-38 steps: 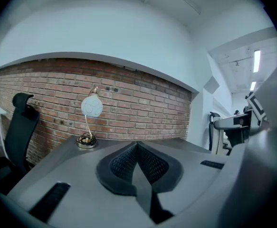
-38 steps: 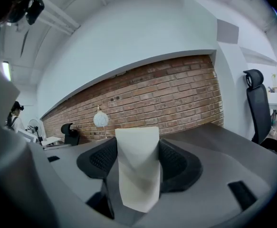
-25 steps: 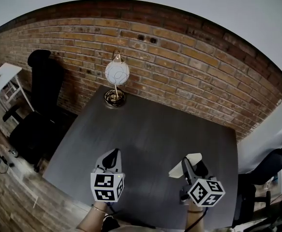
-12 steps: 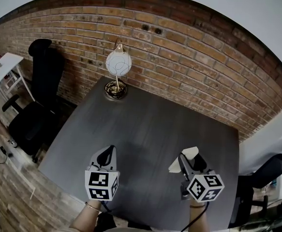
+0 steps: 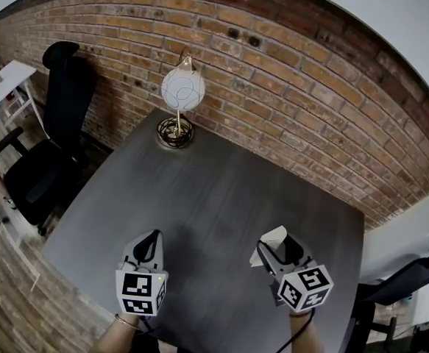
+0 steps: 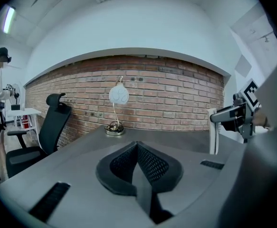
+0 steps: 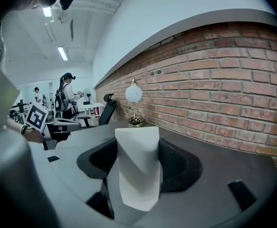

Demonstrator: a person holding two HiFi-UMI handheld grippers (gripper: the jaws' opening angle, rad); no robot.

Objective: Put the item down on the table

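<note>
Nearest to me, at 7 o'clock in the head view, the left gripper (image 5: 149,245) has its jaws pressed together with nothing between them. It plays no part in this step.

At 5 o'clock the right gripper (image 5: 273,247) has its jaws spread wide and clamped on the white block (image 7: 137,167), a tall twisted piece that stands up between the pads. That is the item to put down. It is over the near right part of the dark table (image 5: 221,186), but it remains in the grip. The left gripper view shows the block upright beside the table surface, and I cannot tell whether its lower end touches the top.

Over the last second very little has changed. Both grippers have slid a bit lower and nearer in the head view, the left one drifting out toward 8 o'clock. More of the table shows ahead of them. The hold on the block has not altered at all, and the jaws are as wide as they were.

I judge that the put-down is still owed. The block must be brought to rest on the top and the jaws eased off it. The tall narrow shape may tip if it is let go at a tilt.

Further off, at 11 o'clock, a globe lamp (image 5: 182,93) stands at the table's far corner, well apart from the work. A black office chair (image 5: 48,149) is at 9 o'clock, and the brick wall (image 5: 310,87) runs behind.
</note>
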